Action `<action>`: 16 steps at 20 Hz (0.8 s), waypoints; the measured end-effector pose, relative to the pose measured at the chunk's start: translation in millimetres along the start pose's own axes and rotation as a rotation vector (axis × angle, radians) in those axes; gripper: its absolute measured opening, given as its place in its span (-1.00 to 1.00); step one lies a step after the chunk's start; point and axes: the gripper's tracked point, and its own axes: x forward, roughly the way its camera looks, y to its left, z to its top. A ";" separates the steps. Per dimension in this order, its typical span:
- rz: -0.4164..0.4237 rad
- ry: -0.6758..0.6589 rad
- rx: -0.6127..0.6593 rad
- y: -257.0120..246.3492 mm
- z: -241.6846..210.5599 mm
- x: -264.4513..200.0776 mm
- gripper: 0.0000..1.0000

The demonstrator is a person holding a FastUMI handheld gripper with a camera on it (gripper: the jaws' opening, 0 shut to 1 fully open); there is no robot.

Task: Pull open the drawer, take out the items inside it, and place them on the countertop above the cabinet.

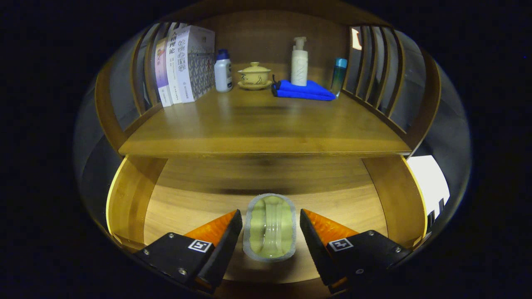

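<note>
The wooden drawer (129, 195) stands pulled open below the countertop (266, 124). On the drawer's floor lies an oval, pale green brush-like item (270, 227) with a grey rim and a clear handle along its top. My gripper (271, 226) hangs over it, open, one finger on each side of the item. A narrow gap shows between each finger and the item's rim, so neither finger presses on it.
At the back of the countertop stand several books (183, 64), a white bottle with a blue cap (223, 71), a yellow lidded cup on a saucer (254, 76), a pump bottle (299, 62), a folded blue cloth (302, 90) and a teal bottle (339, 75). Slatted wooden rails (376, 70) flank both sides.
</note>
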 end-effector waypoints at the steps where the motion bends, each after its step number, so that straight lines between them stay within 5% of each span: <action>1: -0.002 0.012 -0.016 1.0 -2.6 1.6 0.66; 6: -0.016 0.073 -0.072 0.9 -13.8 14.1 0.28; 12: 0.008 0.040 -0.013 2.1 -15.7 15.1 -0.51; 16: 0.006 0.027 0.041 1.6 -19.9 8.0 -0.67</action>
